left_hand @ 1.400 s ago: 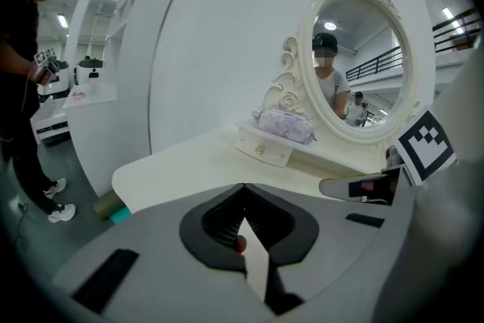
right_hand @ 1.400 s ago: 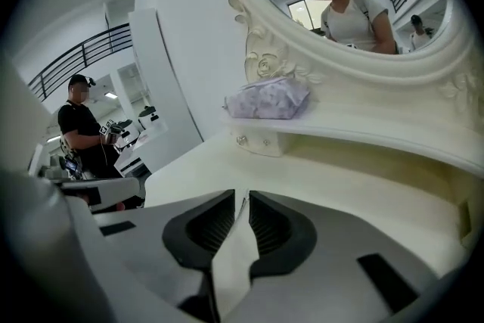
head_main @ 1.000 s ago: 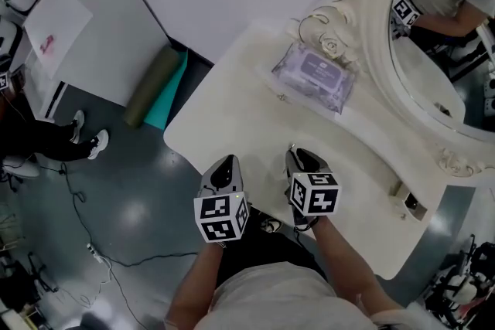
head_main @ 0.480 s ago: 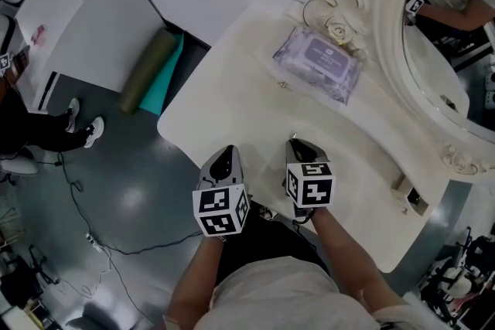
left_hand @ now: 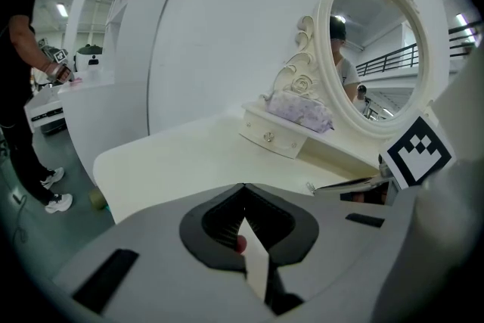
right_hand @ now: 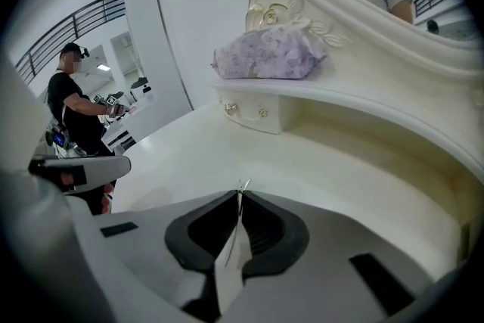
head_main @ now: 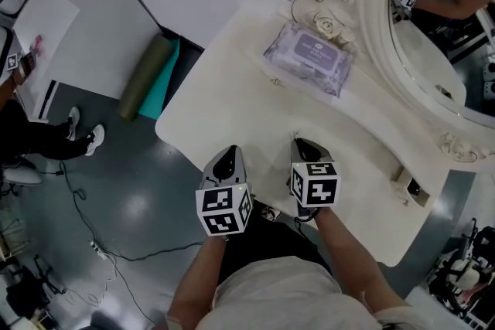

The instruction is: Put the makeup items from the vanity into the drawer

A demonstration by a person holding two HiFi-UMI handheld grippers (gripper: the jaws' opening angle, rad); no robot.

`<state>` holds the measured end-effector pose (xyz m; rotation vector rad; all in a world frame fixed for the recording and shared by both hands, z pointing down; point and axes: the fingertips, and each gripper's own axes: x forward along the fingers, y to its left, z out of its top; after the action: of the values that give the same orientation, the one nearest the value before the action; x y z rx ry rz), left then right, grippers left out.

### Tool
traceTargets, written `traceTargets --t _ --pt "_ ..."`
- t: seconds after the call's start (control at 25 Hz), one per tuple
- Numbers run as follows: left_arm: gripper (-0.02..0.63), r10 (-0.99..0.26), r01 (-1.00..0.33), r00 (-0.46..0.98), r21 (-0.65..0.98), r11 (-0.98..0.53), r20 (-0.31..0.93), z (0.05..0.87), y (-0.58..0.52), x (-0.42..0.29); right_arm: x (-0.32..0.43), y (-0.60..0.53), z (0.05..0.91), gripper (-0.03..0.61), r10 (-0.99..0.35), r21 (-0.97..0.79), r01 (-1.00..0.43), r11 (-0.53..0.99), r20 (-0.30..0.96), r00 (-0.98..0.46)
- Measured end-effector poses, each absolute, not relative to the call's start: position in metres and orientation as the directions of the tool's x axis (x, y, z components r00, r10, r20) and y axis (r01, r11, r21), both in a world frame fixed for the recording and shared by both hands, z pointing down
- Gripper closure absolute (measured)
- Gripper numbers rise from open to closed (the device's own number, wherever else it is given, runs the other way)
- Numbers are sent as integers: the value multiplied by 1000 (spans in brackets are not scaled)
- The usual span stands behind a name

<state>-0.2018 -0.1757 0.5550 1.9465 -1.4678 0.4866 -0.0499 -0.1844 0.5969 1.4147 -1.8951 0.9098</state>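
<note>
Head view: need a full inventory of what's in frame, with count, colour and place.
vanity top: 1, cream, centre
mirror: 1, oval, cream carved frame, upper right
wipes pack: 1, lilac, raised shelf beside the mirror
rolled mat: 1, olive and teal, floor left of the vanity
bystander: 1, dark trousers, pale shoes, left edge
left gripper: 1, grey, fingers together, empty, at the vanity's near edge
right gripper: 1, grey, fingers just closed, nothing between them, over the vanity

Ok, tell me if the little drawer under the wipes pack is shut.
Shut: the drawer front sits flush, no gap showing, below the wipes pack.
</note>
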Motion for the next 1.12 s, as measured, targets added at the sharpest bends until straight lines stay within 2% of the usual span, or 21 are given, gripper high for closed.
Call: traceTargets --t 0.68,0.92,1.12 --pt "608 -606 -846 529 310 -434 594 538 -164 -89 68 -131 549 546 -664 -142 -984 -110 747 -33" --pt "609 -514 -741 654 330 -585 555 522 -153 -13 137 -88 530 546 -673 -115 -952 -285 731 113" --pt "609 -392 -602 762 339 -723 516 510 -137 55 183 -47 515 546 -662 -100 -890 -445 706 252"
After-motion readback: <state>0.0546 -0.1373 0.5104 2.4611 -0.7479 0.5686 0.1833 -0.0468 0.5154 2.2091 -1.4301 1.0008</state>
